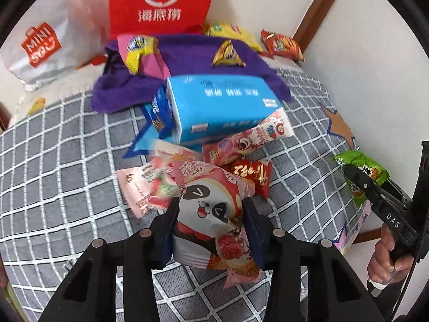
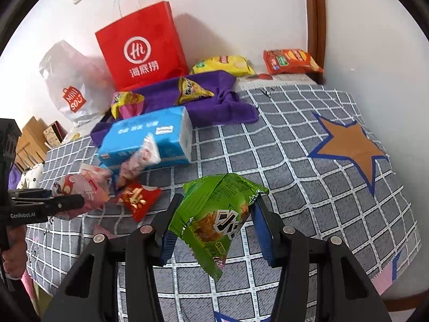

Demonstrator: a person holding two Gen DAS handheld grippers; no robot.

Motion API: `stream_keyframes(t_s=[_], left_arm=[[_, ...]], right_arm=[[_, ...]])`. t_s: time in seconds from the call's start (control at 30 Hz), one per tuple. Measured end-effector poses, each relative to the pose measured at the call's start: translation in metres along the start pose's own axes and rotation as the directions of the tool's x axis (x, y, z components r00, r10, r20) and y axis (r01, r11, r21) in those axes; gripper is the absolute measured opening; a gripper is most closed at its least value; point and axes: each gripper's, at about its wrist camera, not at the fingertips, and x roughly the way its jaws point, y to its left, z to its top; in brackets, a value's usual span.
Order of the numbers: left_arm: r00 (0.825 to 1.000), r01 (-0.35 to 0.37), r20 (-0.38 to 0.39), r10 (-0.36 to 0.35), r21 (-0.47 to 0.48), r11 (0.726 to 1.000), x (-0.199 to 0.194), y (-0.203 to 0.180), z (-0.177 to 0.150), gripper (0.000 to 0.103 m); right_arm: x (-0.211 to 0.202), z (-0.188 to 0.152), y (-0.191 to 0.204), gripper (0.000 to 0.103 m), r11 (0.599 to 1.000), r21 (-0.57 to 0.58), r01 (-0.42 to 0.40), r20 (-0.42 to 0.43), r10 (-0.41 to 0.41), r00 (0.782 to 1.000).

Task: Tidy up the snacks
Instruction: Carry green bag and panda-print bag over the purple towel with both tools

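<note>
In right view only, star patch (image 2: 348, 145).

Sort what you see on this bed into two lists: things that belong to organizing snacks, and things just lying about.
Belong to the job:
panda snack bag, held by the left gripper
green snack bag, held by the right gripper
red snack packet
yellow chip bag

Lying about:
blue tissue pack
purple cloth
</note>
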Motion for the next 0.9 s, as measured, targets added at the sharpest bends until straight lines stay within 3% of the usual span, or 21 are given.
stream_keyframes(t_s=[0.53, 0.9], left_arm=[[0.99, 0.026, 0.137, -0.018, -0.057, 0.998, -0.053, -0.003, 0.017, 0.043], [0.981, 0.021, 0.194, -0.005, -0.081, 0.996, -0.062, 0.01, 0.056, 0.043]], right_arm=[[-0.051, 0.026, 0.031, 0.05, 0.999, -0.039, -0.014, 0.096, 0.017, 0.995], [-0.045, 0.068, 0.056, 0.05, 0.997, -0.076, -0.027, 0.134, 0.037, 0.99]])
